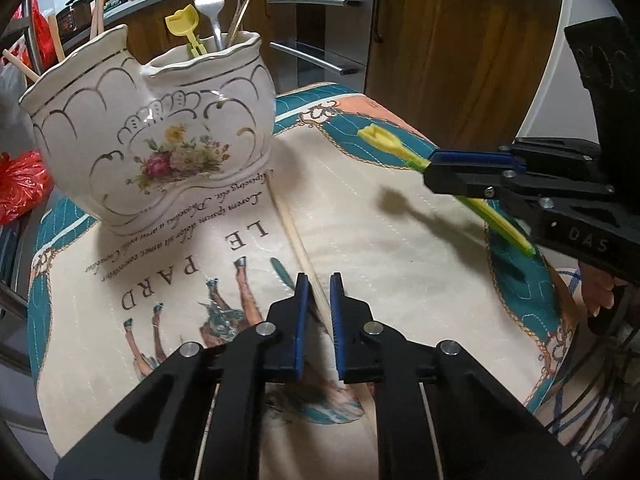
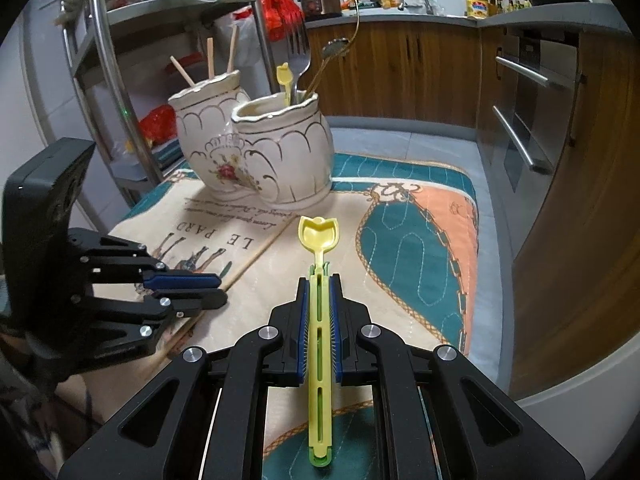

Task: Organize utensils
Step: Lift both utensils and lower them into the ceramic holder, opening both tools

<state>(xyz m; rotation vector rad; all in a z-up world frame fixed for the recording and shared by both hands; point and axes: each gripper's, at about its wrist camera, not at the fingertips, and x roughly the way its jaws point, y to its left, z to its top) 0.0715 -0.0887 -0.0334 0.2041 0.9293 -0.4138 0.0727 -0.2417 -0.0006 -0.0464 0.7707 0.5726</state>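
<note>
A white ceramic two-pot holder stands at the back of the printed cloth. Its left pot holds wooden chopsticks. Its right pot holds a fork, a gold spoon and a yellow scoop. One chopstick lies on the cloth, and my left gripper is shut on its near end, low over the cloth. My right gripper is shut on the handle of a second yellow scoop, held above the cloth to the right of the holder.
The cloth covers a small surface whose edges drop off on the far and right sides. A metal rack with red bags stands at the left. Wooden cabinets and drawer handles lie behind and to the right.
</note>
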